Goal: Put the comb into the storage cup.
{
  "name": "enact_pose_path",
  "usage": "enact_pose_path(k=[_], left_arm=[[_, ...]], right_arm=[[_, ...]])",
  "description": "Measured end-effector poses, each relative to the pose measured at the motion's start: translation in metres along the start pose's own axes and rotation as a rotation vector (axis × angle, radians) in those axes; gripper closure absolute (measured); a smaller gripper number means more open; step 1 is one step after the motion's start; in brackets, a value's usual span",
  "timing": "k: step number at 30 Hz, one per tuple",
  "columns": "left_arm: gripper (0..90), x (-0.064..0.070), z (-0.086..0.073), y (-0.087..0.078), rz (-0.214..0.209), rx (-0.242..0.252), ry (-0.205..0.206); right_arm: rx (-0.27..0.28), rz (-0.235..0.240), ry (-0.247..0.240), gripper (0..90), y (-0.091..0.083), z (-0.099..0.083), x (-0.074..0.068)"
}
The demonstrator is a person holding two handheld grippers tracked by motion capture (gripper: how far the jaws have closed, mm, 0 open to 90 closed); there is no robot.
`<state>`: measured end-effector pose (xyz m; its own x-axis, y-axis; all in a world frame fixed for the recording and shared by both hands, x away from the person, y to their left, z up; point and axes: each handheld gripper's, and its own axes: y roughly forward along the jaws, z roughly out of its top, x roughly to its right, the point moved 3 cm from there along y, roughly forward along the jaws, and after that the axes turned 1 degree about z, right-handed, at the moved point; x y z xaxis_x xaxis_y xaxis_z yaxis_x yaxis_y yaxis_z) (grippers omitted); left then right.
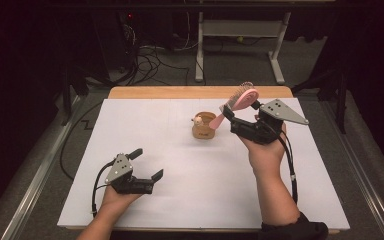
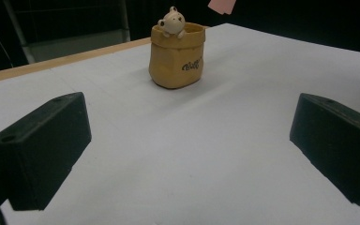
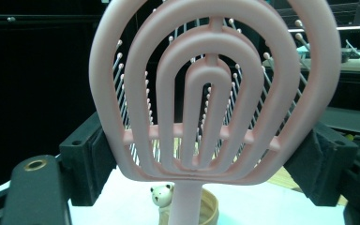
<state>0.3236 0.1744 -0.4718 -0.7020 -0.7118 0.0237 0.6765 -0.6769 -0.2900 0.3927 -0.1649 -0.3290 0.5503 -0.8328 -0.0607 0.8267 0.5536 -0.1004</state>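
We see right gripper (image 1: 241, 120) right of frame centre, jaws clamped on pink hairbrush (image 1: 240, 98) at its head, handle angling down into tan bear cup (image 1: 203, 126) mid-frame. Left gripper (image 1: 147, 165) lower left, jaws wide, holding nothing, above white table (image 1: 190, 200).

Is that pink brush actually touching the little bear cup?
Cannot tell. In the right gripper view the brush handle runs down over the cup rim, hiding any contact or gap; the high view overlaps them too.
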Motion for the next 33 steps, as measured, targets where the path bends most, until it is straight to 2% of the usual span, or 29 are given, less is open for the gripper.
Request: enact_pose_path(k=[33], left_arm=[[0.0,0.000,0.000,0.000,-0.006,0.004,0.007]], right_arm=[[-0.045,-0.021,0.007,20.3,0.048,0.004,0.006]])
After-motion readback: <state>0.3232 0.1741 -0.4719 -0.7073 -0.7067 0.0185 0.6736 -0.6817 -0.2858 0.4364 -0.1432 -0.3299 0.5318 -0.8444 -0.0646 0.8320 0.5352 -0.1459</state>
